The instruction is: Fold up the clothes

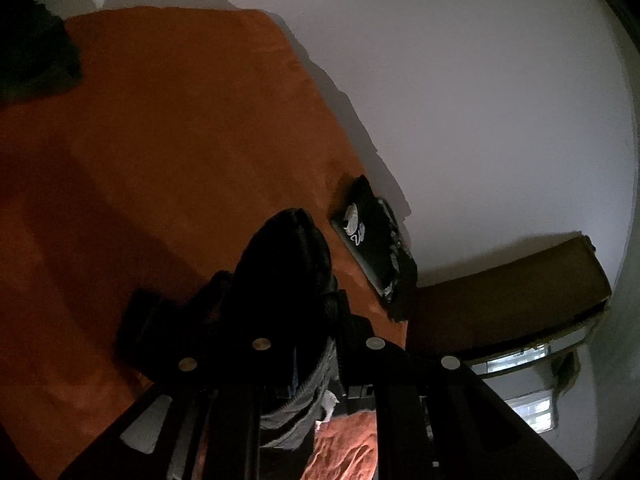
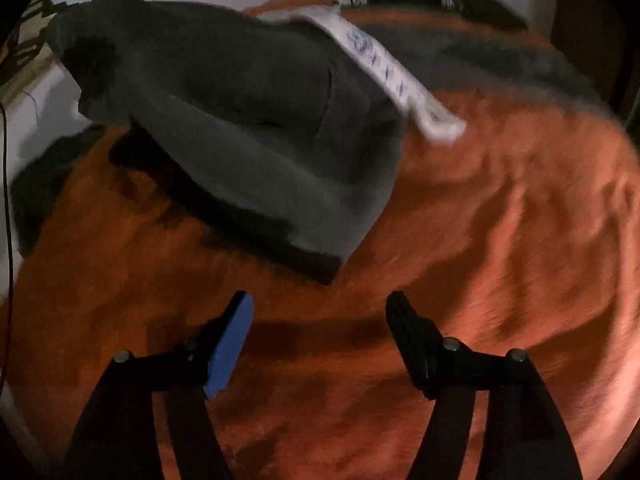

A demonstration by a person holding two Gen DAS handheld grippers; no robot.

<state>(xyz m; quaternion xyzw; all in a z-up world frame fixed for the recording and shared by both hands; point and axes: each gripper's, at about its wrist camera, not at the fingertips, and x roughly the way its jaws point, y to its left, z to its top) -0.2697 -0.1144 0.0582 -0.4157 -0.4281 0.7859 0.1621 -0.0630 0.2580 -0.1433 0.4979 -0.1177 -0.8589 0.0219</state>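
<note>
In the left wrist view my left gripper [image 1: 296, 304] is shut on a bunch of dark cloth [image 1: 288, 256] that hides its fingertips and rises above the orange blanket [image 1: 168, 128]. In the right wrist view a dark grey garment [image 2: 248, 128] with a white printed band [image 2: 396, 76] lies rumpled on the orange blanket [image 2: 500, 220]. Its near corner sits just beyond my right gripper [image 2: 320, 304]. That gripper is open, blue-padded finger [image 2: 232, 344] on the left and black finger [image 2: 412, 336] on the right, with only blanket between them.
A folded dark garment with a white print [image 1: 372, 240] lies at the blanket's right edge beside the white wall [image 1: 480, 100]. A brown box [image 1: 516, 292] stands to its right. More dark cloth [image 1: 36, 60] sits at the far left corner. A dark strip [image 2: 432, 0] lies along the blanket's far edge.
</note>
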